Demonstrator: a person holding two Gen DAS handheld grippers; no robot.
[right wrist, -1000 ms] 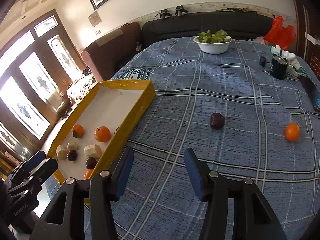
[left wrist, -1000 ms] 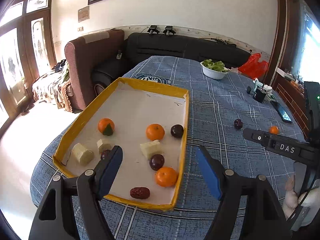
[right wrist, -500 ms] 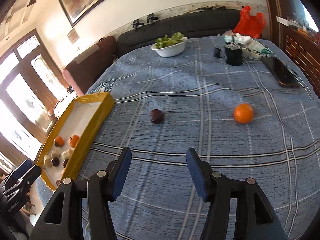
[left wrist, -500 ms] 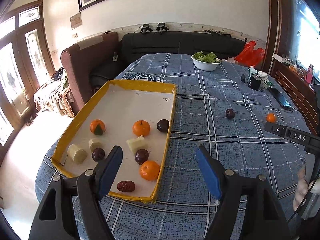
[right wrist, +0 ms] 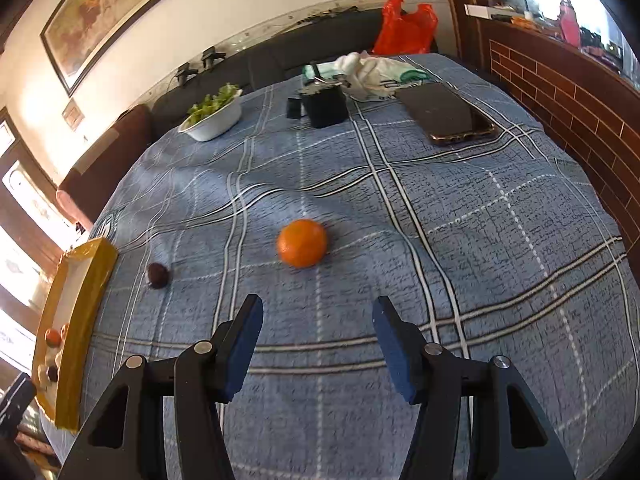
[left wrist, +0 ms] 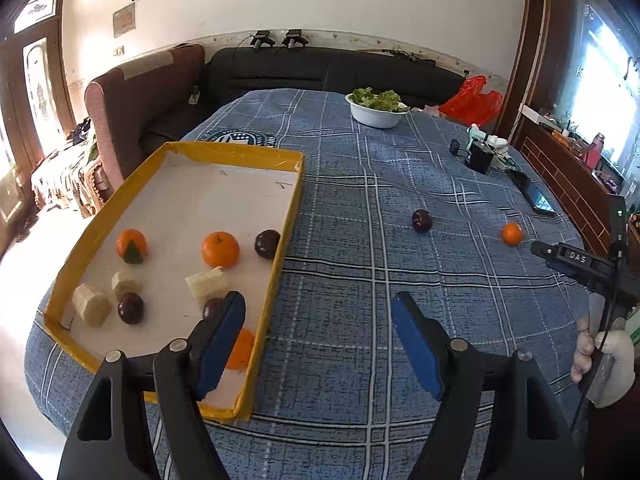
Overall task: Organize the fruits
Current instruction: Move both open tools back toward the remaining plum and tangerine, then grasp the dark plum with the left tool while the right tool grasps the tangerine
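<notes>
A yellow-rimmed tray (left wrist: 289, 216) on the blue plaid cloth holds several oranges, dark plums and pale fruit chunks. My left gripper (left wrist: 318, 340) is open and empty, hovering over the tray's near right corner. A loose orange (right wrist: 302, 242) and a dark plum (right wrist: 157, 274) lie on the cloth; both also show in the left wrist view, the orange (left wrist: 512, 233) and the plum (left wrist: 422, 220). My right gripper (right wrist: 318, 346) is open and empty, just short of the orange. The tray (right wrist: 82, 280) sits at the right wrist view's left edge.
A white bowl of greens (right wrist: 212, 118), a black cup (right wrist: 325, 105), a phone (right wrist: 446, 118), a white cloth (right wrist: 370, 72) and a red bag (right wrist: 404, 24) sit at the table's far side. A sofa and armchair (left wrist: 140, 108) stand beyond.
My right gripper has swung right and moved closer to the loose orange, now centred ahead of it. My left gripper has drifted right, off the tray's middle toward its right rim.
</notes>
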